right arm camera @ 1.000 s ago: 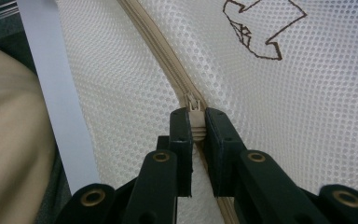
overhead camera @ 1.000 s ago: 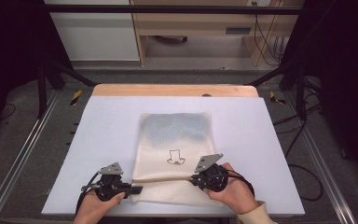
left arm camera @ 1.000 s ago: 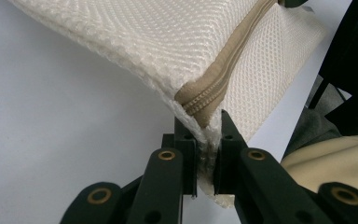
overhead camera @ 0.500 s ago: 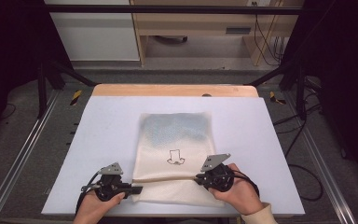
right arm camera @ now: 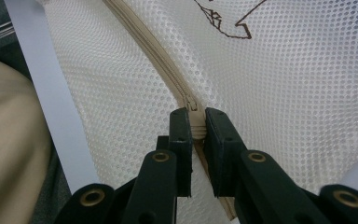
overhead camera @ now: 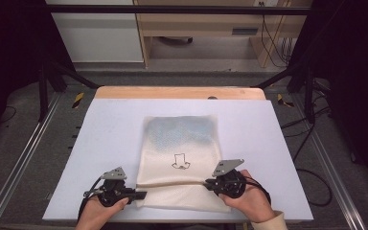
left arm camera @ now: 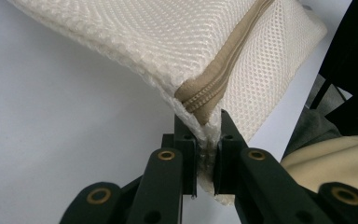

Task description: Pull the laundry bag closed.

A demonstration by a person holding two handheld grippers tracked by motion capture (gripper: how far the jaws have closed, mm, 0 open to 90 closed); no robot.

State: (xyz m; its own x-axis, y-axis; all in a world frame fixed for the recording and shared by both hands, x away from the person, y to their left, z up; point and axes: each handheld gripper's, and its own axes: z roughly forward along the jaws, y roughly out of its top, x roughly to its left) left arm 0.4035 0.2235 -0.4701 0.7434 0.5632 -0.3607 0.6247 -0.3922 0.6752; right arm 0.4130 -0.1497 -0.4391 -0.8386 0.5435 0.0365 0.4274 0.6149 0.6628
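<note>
Cream mesh bag [overhead camera: 179,163] is pinned at its corner by the closed left tool [left arm camera: 204,140]. The zipper pull [right arm camera: 192,103] is clamped by the right tool [right arm camera: 196,126]; it is best drawn straight along the zipper [overhead camera: 172,183], bag kept taut.

No readable words, brand names, labels or numbers appear anywhere. The only marking is a small dark line drawing [overhead camera: 180,161] printed on the cream mesh laundry bag [overhead camera: 182,143] lying on the counter [overhead camera: 110,129]. In the high view it looks like an outlined shape with a flared base, possibly an arrow or a garment; its meaning cannot be told. In the right gripper view part of the same brown outline [right arm camera: 226,21] shows on the mesh, carrying no letters.
</note>
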